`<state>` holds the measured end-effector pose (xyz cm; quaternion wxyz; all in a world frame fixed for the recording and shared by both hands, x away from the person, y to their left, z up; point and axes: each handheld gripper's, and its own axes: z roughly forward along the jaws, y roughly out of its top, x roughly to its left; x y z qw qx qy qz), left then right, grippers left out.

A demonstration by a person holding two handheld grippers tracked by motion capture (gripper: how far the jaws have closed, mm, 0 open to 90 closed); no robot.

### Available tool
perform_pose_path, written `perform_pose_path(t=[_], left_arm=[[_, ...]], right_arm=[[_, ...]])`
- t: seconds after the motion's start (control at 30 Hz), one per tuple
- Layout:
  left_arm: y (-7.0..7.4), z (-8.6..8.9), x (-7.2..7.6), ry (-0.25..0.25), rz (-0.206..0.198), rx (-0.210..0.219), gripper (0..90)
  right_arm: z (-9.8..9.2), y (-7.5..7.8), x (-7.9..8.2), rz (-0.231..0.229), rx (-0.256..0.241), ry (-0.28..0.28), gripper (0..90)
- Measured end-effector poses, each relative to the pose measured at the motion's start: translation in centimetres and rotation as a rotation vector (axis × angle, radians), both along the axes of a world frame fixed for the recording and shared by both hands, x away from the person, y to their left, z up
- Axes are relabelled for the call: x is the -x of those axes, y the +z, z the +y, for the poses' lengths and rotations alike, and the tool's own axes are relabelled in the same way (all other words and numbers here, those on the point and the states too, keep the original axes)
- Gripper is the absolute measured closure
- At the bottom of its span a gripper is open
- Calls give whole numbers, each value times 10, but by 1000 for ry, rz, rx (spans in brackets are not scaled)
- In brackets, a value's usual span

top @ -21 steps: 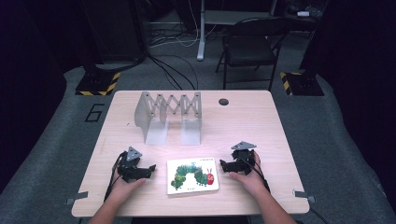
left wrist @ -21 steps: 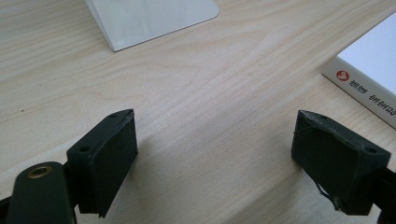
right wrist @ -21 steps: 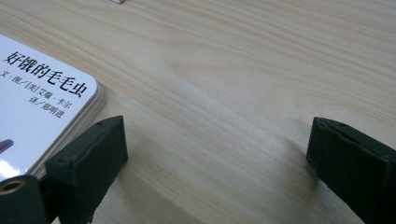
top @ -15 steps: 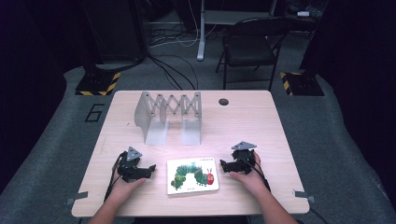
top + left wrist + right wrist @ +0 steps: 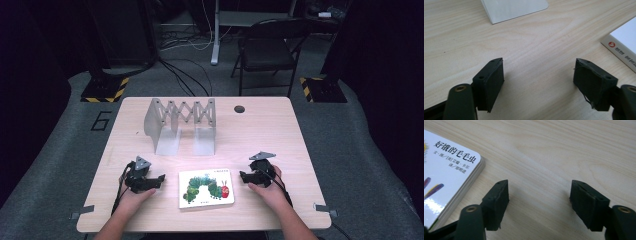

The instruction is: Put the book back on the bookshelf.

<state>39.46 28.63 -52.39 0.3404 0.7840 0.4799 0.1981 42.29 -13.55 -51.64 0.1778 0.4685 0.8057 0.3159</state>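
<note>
Left claw point(image 5: 159, 177) is sitting wide apart on the bench point(image 5: 260, 130), gripping nothing. Between both claws the caterpillar book point(image 5: 206, 188) is lying flat near the front edge. Right claw point(image 5: 242, 175) is also gaping, just beside it. Looks like they're lining up for the grab; next they'll need to be closing in on the book's edges.

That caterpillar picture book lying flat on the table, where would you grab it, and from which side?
The book lies flat, so the jaws can't straddle its cover. Probably best to pinch a short side edge, thickness between the jaws. The right gripper, open, sits just off the rounded right corner; the left gripper, also open, faces the spine edge. Coming in low from the right looks easiest.
</note>
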Motion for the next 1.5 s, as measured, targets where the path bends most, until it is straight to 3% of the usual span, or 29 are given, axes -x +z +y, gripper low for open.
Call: perform_pose_path(t=[0.03, 0.1, 0.17, 0.37, 0.43, 0.47, 0.63, 0.83, 0.93, 1.23, 1.43, 1.5], left_arm=[[2, 0, 1, -9, 22, 4, 262], [4, 0, 0, -22, 28, 1, 285], [5, -3, 1, -10, 27, 17, 301], [14, -7, 2, -38, 28, 20, 326], [17, -12, 4, -19, 27, 57, 335], [18, -10, 4, -49, 41, 26, 335], [24, -18, 6, -64, 45, 16, 333], [29, -26, 10, -65, 34, 34, 292], [32, -30, 13, -94, 49, 13, 285], [35, -35, 25, -123, 43, 22, 226], [39, -40, 33, -158, 29, 18, 226], [40, -41, 35, -158, 23, 36, 225]], right_arm=[[1, 1, 0, 7, -1, 1, 332], [3, 2, 1, 15, 7, 5, 370], [6, 3, 2, 15, 24, 11, 391], [12, 6, 7, 21, 47, 38, 423], [14, 8, 9, 15, 52, 47, 431], [14, 9, 10, 13, 47, 43, 427], [9, 15, 11, 19, 24, 20, 414], [4, 20, 9, 22, -12, -3, 397], [1, 27, 9, 15, -40, -23, 380], [2, 34, 11, 32, -34, 12, 313], [6, 42, 8, 58, -72, 9, 284], [7, 44, 5, 59, -94, 11, 276]])
